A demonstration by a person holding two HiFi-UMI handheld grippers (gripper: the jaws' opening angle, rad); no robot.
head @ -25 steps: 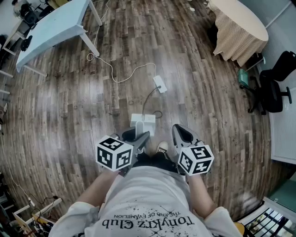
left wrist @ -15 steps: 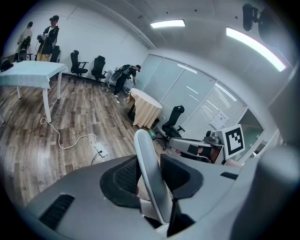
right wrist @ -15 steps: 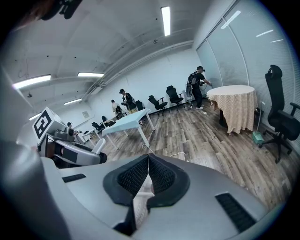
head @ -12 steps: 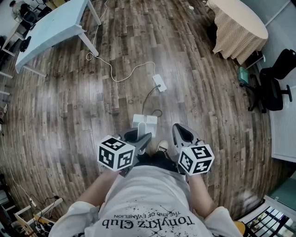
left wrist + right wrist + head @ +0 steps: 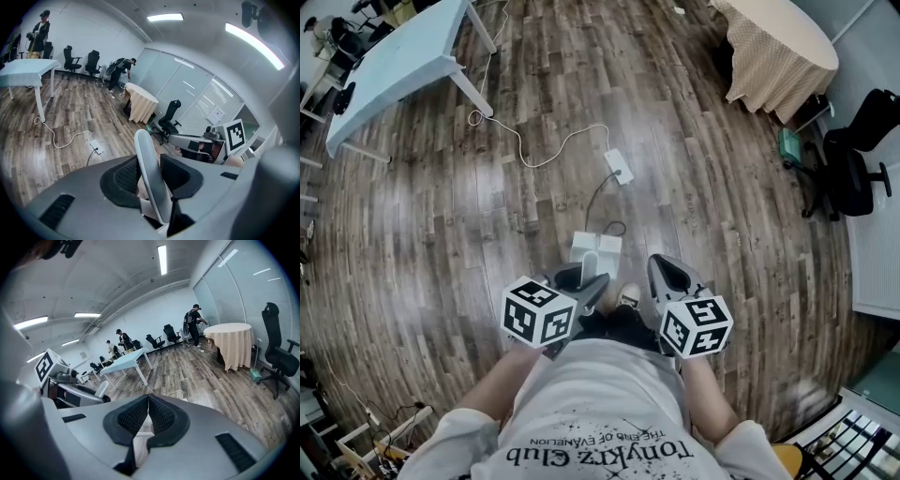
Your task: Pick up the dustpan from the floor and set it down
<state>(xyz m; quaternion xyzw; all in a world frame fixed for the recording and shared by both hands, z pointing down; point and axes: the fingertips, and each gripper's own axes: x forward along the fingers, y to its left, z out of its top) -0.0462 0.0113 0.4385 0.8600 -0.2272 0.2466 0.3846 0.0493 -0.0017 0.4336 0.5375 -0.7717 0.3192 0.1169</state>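
A white dustpan [image 5: 598, 251] shows over the wooden floor just ahead of the person's feet. Its pale handle [image 5: 148, 174] rises between the jaws of my left gripper [image 5: 583, 279], which is shut on it. In the left gripper view the handle stands upright between the two black pads [image 5: 123, 177]. Whether the pan rests on the floor or hangs just above it is hard to tell. My right gripper [image 5: 666, 272] is held beside the left one, to the right of the dustpan. It is shut with nothing between its pads [image 5: 133, 417].
A white power strip [image 5: 621, 169] with its cords lies on the floor beyond the dustpan. A pale blue table [image 5: 394, 66] stands far left, a round table with a beige cloth [image 5: 778, 52] far right, a black office chair [image 5: 853, 173] at the right edge. People stand far off.
My left gripper with the handle has drifted slightly right and lower in the head view, and the dustpan has moved with it. The right gripper has kept still.
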